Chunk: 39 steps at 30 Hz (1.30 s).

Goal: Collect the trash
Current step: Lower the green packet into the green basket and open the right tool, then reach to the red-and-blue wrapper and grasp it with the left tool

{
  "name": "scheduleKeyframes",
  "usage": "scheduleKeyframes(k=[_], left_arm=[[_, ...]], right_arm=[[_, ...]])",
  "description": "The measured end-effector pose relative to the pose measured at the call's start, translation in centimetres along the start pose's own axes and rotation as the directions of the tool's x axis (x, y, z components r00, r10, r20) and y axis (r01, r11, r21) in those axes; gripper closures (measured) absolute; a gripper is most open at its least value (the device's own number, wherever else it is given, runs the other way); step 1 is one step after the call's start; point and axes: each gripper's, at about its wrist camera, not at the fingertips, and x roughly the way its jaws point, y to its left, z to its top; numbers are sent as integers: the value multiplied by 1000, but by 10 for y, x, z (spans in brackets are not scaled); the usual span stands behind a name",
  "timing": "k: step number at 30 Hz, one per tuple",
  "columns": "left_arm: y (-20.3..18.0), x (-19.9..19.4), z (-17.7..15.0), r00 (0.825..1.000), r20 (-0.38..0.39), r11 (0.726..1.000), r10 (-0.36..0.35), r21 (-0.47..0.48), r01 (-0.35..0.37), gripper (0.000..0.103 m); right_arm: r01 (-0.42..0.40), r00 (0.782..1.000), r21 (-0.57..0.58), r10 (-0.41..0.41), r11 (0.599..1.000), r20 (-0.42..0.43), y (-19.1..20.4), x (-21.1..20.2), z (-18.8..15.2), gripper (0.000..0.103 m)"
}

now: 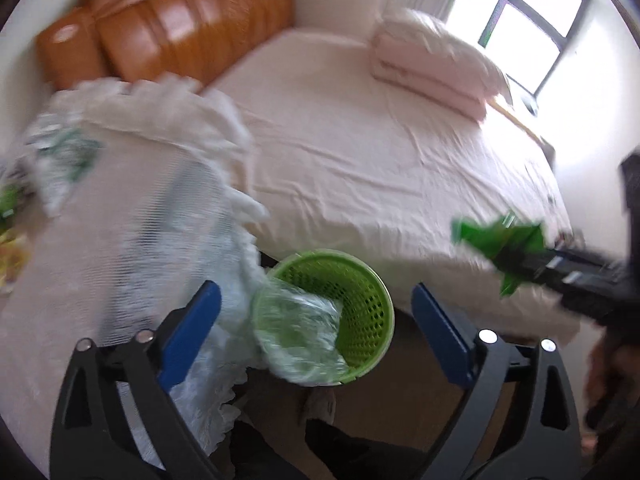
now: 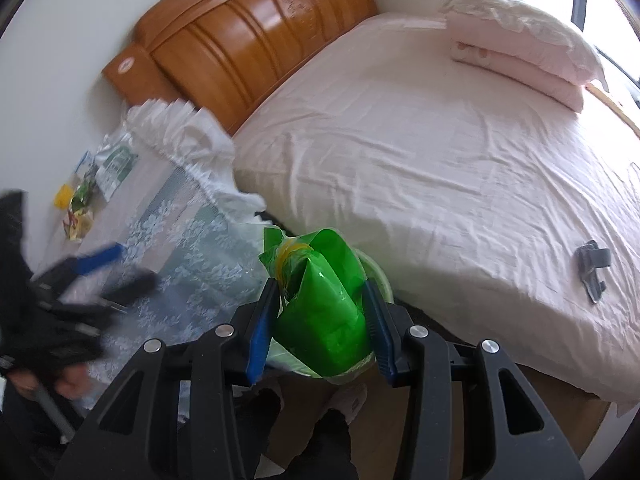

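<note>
Two blue-padded fingers of the left gripper (image 1: 316, 336) stand spread wide in the left wrist view, nothing between them, directly above a round lime-green perforated plastic waste basket (image 1: 360, 300) on the floor beside the bed. A crumpled clear plastic wrapper (image 1: 300, 340) sits in the basket's mouth, draped against its near rim. Left of the basket hangs a white lace-trimmed cloth over a bedside table (image 1: 160, 184), blurred, and beyond it lies the pale pink bed sheet (image 1: 360, 152) with a folded pink quilt (image 1: 432, 64) near the window. At the right edge the right gripper (image 1: 516, 252) reaches in, carrying a bright green crumpled plastic wrapper (image 1: 496, 236). In the right wrist view, the right gripper (image 2: 320, 312) is clamped on that green wrapper (image 2: 320, 300), its pads pressing both sides, held just above the basket, whose pale rim (image 2: 382, 276) peeks out behind. More small wrappers (image 2: 80, 204) lie on the lace-covered table at left, and the left gripper (image 2: 108, 272) shows blurred beside it.
</note>
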Motion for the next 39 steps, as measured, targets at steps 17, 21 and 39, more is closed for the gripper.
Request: scheduleKeyframes(k=[17, 21, 39], left_arm=[[110, -108, -15, 970, 86, 955, 227, -213, -205, 8], [131, -116, -16, 961, 99, 945, 260, -233, -231, 8], [268, -143, -43, 888, 68, 824, 455, -411, -391, 8]], right_arm=[[83, 996, -71, -81, 994, 23, 75, 31, 21, 2], [59, 996, -79, -53, 995, 68, 98, 16, 34, 2], [-78, 996, -212, 83, 974, 16, 212, 35, 47, 2]])
